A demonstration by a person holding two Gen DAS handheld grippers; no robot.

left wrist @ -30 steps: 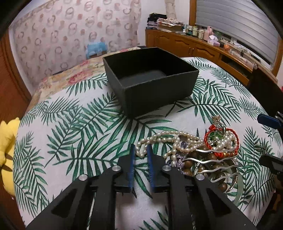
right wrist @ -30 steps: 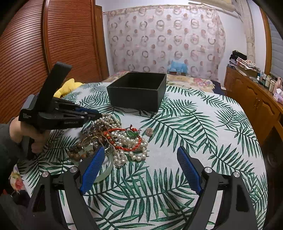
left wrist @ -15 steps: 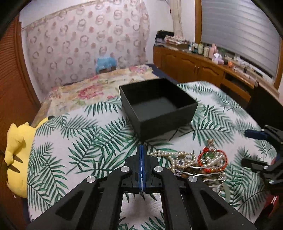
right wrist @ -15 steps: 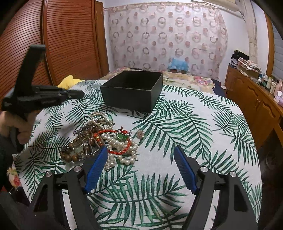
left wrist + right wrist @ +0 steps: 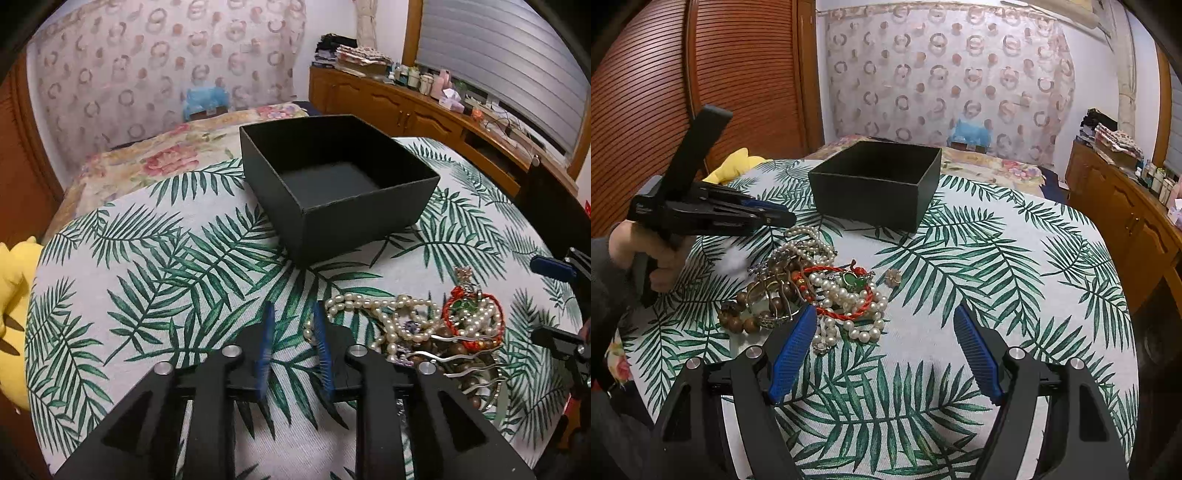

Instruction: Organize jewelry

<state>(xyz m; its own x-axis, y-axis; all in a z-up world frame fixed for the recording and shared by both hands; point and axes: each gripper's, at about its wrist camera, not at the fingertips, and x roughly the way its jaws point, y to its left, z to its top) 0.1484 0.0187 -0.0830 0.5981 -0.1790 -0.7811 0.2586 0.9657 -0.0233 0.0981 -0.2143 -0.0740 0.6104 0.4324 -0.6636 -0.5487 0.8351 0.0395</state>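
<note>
A tangled jewelry pile (image 5: pixel 424 332) (image 5: pixel 812 284) lies on the palm-leaf tablecloth, in front of an empty black box (image 5: pixel 340 184) (image 5: pixel 875 184). It holds a pearl necklace (image 5: pixel 369 304), a red cord bracelet (image 5: pixel 472 317) (image 5: pixel 846 291), wooden beads (image 5: pixel 738 321) and a silver hair comb (image 5: pixel 461 358). My left gripper (image 5: pixel 292 314) (image 5: pixel 783 218) hovers just left of the pearls. Its jaws are opening, with nothing between them. My right gripper (image 5: pixel 885 314) (image 5: pixel 552 302) stands wide open and empty on the near side of the pile.
A small brooch (image 5: pixel 893 276) lies apart, to the right of the pile. A yellow plush toy (image 5: pixel 14 314) (image 5: pixel 738 162) sits off the table's left edge. A bed with a floral cover (image 5: pixel 166 162) is behind the table, and a wooden cabinet (image 5: pixel 424 110) runs along the right wall.
The left gripper shut and pulled back from the pearls half a second ago. It has since come closer again with its jaws parted. The right gripper has hardly moved.
</note>
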